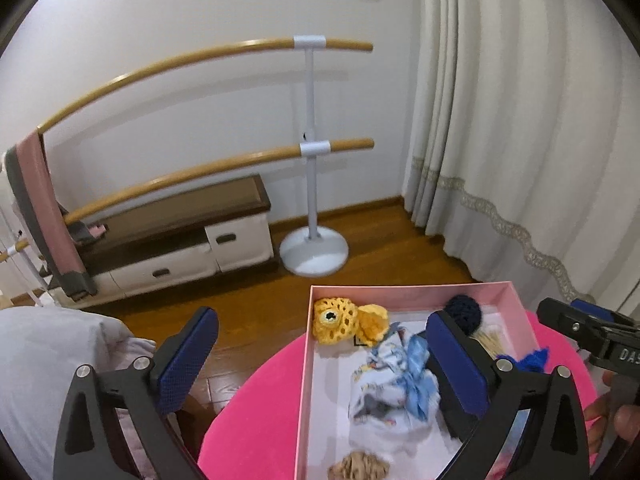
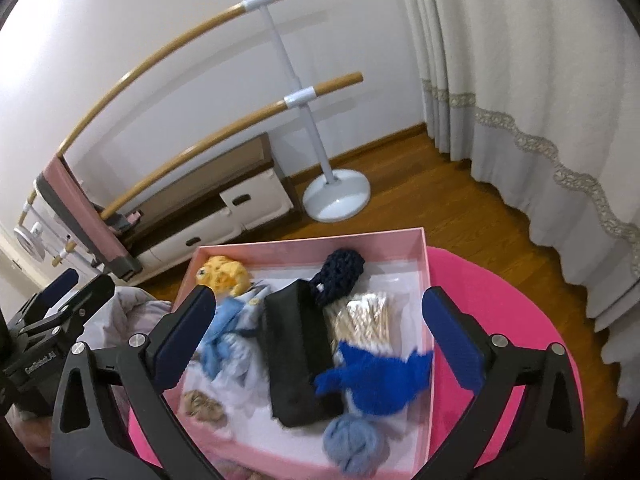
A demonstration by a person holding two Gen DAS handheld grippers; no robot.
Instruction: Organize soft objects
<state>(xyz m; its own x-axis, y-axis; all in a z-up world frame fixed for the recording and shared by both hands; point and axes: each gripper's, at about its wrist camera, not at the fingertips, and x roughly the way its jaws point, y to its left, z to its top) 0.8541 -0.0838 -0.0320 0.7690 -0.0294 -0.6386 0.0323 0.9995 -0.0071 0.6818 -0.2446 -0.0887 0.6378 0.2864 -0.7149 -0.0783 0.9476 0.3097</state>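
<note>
A pink box [image 1: 400, 298] [image 2: 300, 242] sits on a round hot-pink table [image 1: 256, 408] [image 2: 500, 280]. Inside lie a yellow crochet toy [image 1: 340, 320] [image 2: 222, 274], a navy crochet piece [image 1: 464, 312] [image 2: 340, 272], a light blue printed cloth [image 1: 396, 384] [image 2: 228, 344], a black pouch [image 2: 296, 356], a bright blue knit piece [image 2: 376, 376], a grey-blue yarn ball [image 2: 348, 440] and a tan scrunchie [image 1: 358, 466] [image 2: 202, 404]. My left gripper [image 1: 322, 360] hovers open over the box's left side, holding nothing. My right gripper [image 2: 318, 336] hangs open above the pouch and blue knit, gripping nothing.
A packet of cotton swabs [image 2: 364, 320] also lies in the box. Behind stand a ballet barre stand [image 1: 312, 160], a low drawer cabinet [image 1: 192, 248] and long curtains [image 1: 520, 120] on a wooden floor. Grey bedding [image 1: 52, 360] lies to the left of the table.
</note>
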